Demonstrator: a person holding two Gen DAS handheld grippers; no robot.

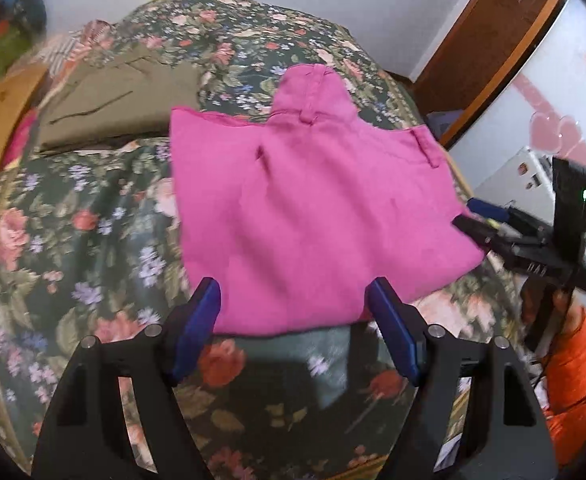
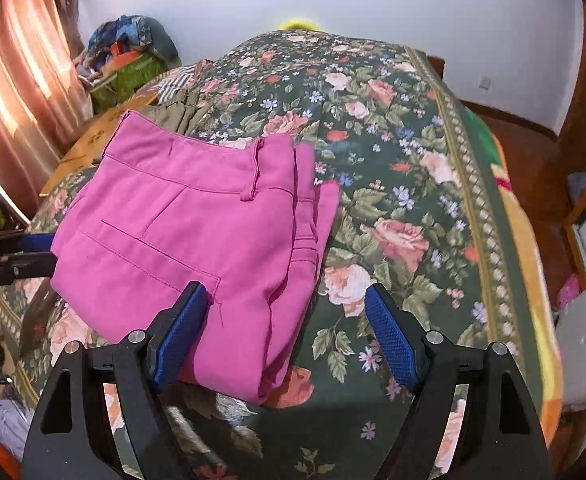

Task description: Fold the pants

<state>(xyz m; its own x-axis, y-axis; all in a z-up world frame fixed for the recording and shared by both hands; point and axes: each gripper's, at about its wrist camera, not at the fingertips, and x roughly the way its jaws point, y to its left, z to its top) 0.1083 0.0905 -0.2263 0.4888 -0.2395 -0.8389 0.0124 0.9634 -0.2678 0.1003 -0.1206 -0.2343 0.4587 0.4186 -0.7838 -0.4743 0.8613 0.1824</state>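
Observation:
Pink pants (image 1: 313,208) lie folded in a compact stack on the floral bedspread (image 1: 93,240); the waistband with belt loops faces away. My left gripper (image 1: 293,304) is open and empty, hovering just over the near edge of the pants. My right gripper (image 2: 285,308) is open and empty, its left pad (image 2: 181,332) over the near corner of the pants (image 2: 197,232). In the left wrist view the right gripper (image 1: 477,216) shows at the pants' right edge. In the right wrist view the left gripper (image 2: 33,252) shows at their left edge.
Folded olive-green pants (image 1: 121,108) lie on the bed beyond the pink ones. Piled clothes and bags (image 2: 129,64) sit at the bed's far left by a curtain. The bed's right edge (image 2: 505,216) drops to a wooden floor. A white cabinet (image 1: 533,100) stands on the right.

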